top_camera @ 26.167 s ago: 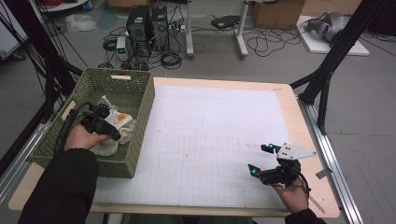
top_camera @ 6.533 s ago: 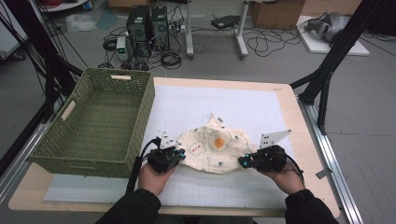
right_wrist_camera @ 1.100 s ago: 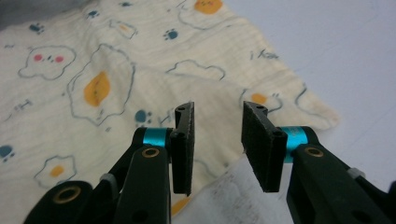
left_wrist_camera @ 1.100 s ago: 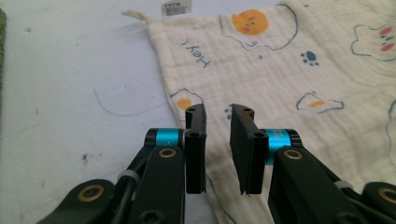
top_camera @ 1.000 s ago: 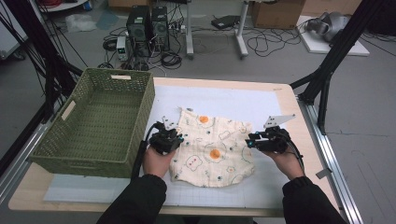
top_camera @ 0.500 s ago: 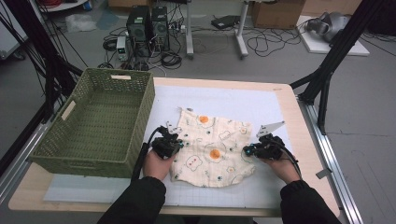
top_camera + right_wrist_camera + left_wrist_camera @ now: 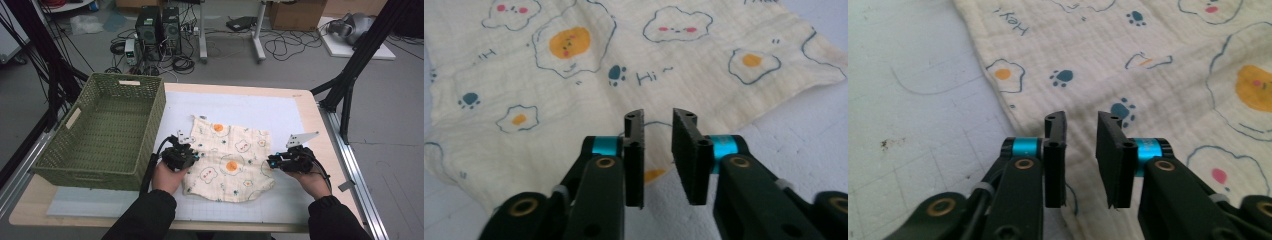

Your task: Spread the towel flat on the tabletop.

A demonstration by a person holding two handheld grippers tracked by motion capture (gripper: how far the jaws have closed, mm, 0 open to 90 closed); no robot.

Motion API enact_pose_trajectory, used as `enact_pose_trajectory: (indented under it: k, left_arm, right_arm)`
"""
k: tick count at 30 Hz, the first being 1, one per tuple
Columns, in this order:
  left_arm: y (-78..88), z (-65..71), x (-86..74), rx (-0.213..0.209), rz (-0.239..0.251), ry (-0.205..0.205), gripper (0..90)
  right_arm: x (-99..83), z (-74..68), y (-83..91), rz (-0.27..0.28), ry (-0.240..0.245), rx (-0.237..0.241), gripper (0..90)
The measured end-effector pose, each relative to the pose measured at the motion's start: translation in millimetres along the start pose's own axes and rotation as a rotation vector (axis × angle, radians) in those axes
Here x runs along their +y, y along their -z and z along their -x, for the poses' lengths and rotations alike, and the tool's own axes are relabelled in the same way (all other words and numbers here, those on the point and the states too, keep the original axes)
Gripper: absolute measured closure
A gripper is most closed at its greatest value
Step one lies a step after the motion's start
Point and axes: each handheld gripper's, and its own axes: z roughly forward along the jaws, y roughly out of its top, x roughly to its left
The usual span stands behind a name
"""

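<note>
A cream cloth (image 7: 227, 157) printed with fried eggs and paw prints lies spread flat on the white mat. My left gripper (image 7: 186, 156) hovers at its left edge, and its jaws have just been opening; in the left gripper view the gripper (image 7: 1081, 131) stands open over the cloth (image 7: 1158, 65) with nothing pinched. My right gripper (image 7: 271, 161) sits at the cloth's right edge, jaws likewise just opened. Its own view shows the gripper (image 7: 658, 129) open above the cloth's (image 7: 574, 75) hem, with a gap between the pads.
A green woven basket (image 7: 70, 150) stands on the left side of the table, close to my left hand. The white gridded mat (image 7: 260, 107) covers the table. Black frame struts (image 7: 350, 75) rise at the right; cables and computers sit on the floor behind.
Both grippers closed on the cloth's edges half a second ago and have now opened. The cloth lies flatter and the hands have barely shifted.
</note>
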Motion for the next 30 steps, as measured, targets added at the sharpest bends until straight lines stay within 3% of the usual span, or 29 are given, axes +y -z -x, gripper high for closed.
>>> enact_pose_trajectory:
  k: [2, 5, 7, 9, 14, 16, 20, 23, 25, 27, 30]
  left_arm:
    - [0.7, 0.9, -2.0, -0.001, -0.007, -0.002, 70.1]
    - [-2.2, -0.2, -6.9, -0.017, -0.034, 0.009, 66.4]
    - [-2.5, 0.8, -8.5, -0.002, -0.022, 0.003, 67.6]
    - [-3.0, 1.6, -8.6, 0.021, -0.017, -0.009, 74.7]
    - [-4.8, -0.2, -7.6, 0.021, -0.008, 0.006, 87.2]
    - [-6.2, 0.3, -5.6, 0.032, -0.004, 0.01, 88.4]
    - [-10.2, -0.4, 0.2, 0.058, 0.022, 0.036, 88.8]
    - [-12.2, -3.0, 4.0, 0.064, 0.039, 0.064, 88.8]
    - [-14.1, -4.3, 6.2, 0.074, 0.039, 0.064, 88.8]
    - [-16.9, -5.5, 6.6, 0.076, 0.038, 0.074, 88.8]
    - [-19.2, -5.3, 5.1, 0.081, 0.016, 0.056, 88.4]
  right_arm:
    - [0.5, -1.8, -3.2, -0.007, -0.008, 0.005, 61.0]
    - [0.9, -5.5, -9.7, -0.041, 0.012, -0.002, 59.4]
    - [1.3, -7.0, -14.8, -0.058, 0.026, -0.004, 61.0]
    - [1.5, -7.4, -19.9, -0.084, 0.033, -0.005, 64.1]
    - [2.5, -2.5, -21.5, -0.079, 0.018, -0.003, 88.0]
    - [3.6, -0.6, -21.9, -0.086, 0.016, 0.01, 88.7]
    - [9.7, 0.6, -18.8, -0.082, 0.034, -0.03, 88.9]
    - [14.7, 6.7, -14.2, -0.058, 0.018, -0.061, 88.9]
    - [15.7, 11.8, -14.1, -0.042, 0.0, -0.073, 88.9]
    - [14.3, 16.4, -18.5, -0.056, -0.019, -0.083, 88.8]
    - [13.3, 18.4, -26.9, -0.079, -0.022, -0.087, 88.7]
